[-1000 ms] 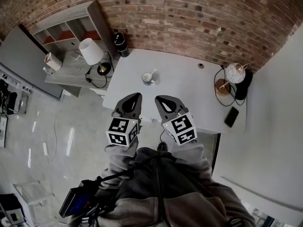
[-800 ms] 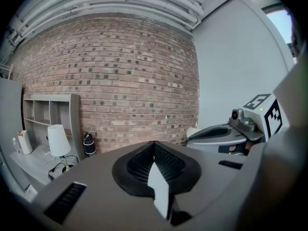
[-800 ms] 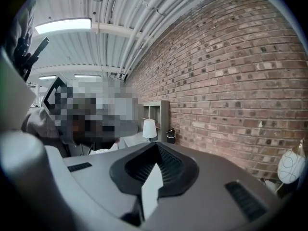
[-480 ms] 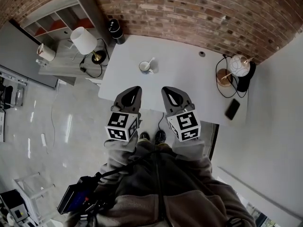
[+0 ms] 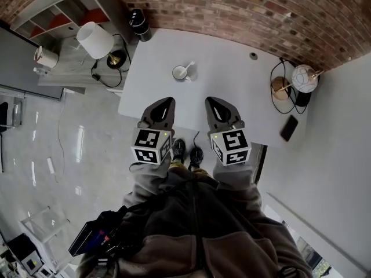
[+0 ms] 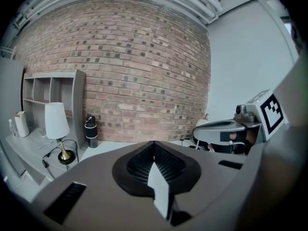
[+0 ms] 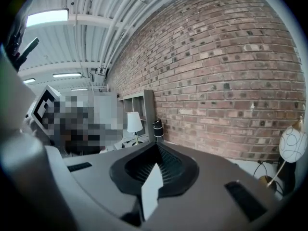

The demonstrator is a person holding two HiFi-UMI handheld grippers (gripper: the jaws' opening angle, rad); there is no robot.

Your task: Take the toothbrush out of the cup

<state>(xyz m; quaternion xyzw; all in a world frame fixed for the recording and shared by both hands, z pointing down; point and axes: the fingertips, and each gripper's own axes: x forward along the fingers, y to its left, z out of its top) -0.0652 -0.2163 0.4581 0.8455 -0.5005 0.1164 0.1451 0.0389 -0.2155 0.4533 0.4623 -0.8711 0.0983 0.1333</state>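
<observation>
A small white cup (image 5: 180,72) stands on the white table (image 5: 232,91), left of its middle, with a white toothbrush (image 5: 189,67) leaning out toward the right. My left gripper (image 5: 166,101) and right gripper (image 5: 211,101) hover side by side over the table's near edge, well short of the cup. Both are shut and hold nothing. In the left gripper view my left gripper (image 6: 154,143) has its jaws together, and in the right gripper view so has my right gripper (image 7: 156,147). The cup is hidden in both gripper views.
A black bottle (image 5: 138,23) stands at the table's far left corner against the brick wall. A white-shade lamp (image 5: 94,39) sits on a side shelf to the left. At the right are a globe lamp (image 5: 304,78), cables and a black phone (image 5: 288,128).
Both grippers have moved forward and down together, from in front of the table to over its near edge. The person has stepped closer. The jaws stayed shut.
</observation>
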